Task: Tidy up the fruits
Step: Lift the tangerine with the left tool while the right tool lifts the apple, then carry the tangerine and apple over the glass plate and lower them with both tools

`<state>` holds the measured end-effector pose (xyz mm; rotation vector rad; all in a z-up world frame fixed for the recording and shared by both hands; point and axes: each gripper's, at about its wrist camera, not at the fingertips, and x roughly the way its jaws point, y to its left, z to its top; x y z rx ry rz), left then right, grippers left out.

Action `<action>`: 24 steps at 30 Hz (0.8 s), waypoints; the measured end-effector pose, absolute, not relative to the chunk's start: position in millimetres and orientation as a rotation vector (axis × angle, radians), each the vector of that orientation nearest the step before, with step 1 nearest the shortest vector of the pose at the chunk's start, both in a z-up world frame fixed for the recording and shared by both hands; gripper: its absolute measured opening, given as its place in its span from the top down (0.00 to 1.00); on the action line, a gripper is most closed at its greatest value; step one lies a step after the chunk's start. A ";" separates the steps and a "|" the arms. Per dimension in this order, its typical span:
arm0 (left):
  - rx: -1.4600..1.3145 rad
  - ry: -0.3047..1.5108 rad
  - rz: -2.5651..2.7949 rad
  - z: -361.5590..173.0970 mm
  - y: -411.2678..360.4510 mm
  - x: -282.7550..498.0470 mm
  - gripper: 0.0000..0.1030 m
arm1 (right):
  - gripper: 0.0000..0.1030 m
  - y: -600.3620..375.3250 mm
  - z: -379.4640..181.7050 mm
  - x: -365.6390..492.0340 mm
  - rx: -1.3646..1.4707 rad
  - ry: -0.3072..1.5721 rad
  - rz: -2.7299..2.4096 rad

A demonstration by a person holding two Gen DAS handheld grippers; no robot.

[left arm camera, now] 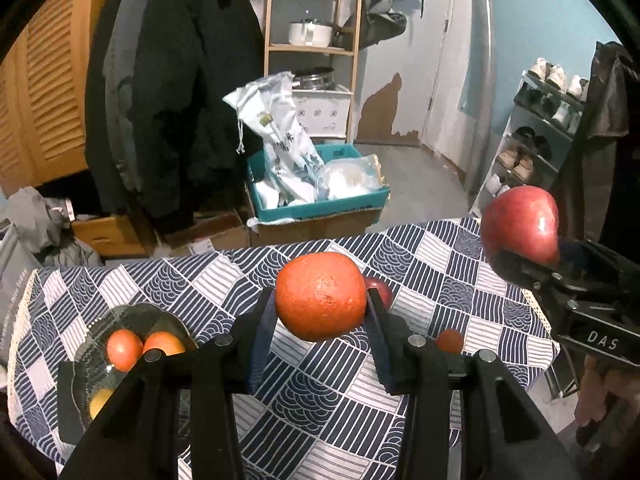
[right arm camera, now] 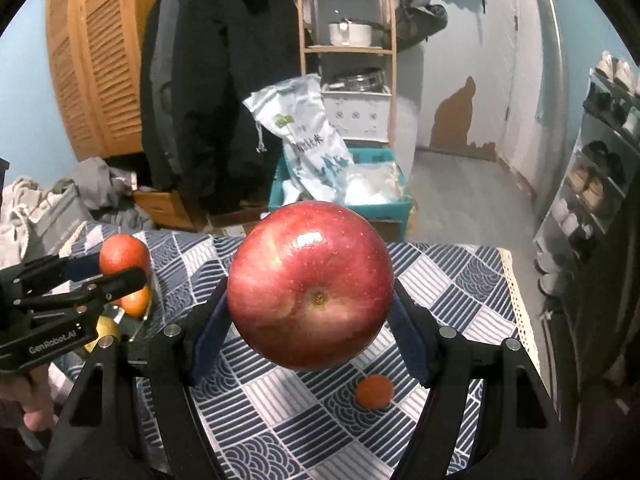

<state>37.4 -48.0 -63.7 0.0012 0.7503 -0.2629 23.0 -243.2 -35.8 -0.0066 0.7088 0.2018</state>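
Two claws are up over our table (left arm camera: 400, 248), each with fruit in it. Our left claw (left arm camera: 320, 300) pinches an orange (left arm camera: 320, 296) between its blue pads, clear of the checked cloth; our right claw (right arm camera: 310, 312), spread wider, grips a big red apple (right arm camera: 310, 284) the same way. On the left, a glass bowl (left arm camera: 96, 328) holds two oranges and something yellow, partly hidden behind the left claw's frame. A small orange fruit (right arm camera: 375, 390) lies loose on the cloth. Only the left view shows a second red apple (left arm camera: 380, 290) peeking out behind the held orange, mostly covered; the right view's big apple blocks that spot. A hand (right arm camera: 28, 400) shows at the right view's edge, cut off.
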 end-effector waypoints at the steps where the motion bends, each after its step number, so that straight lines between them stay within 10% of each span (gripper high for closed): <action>1: 0.000 0.744 -0.264 -61.2 -46.1 35.7 0.57 | 0.28 -241.5 -33.9 21.5 -0.007 0.704 0.205; 24: -0.056 0.740 -0.217 -56.5 1.4 27.6 0.57 | 0.28 -189.7 -28.5 29.5 -0.029 0.704 0.294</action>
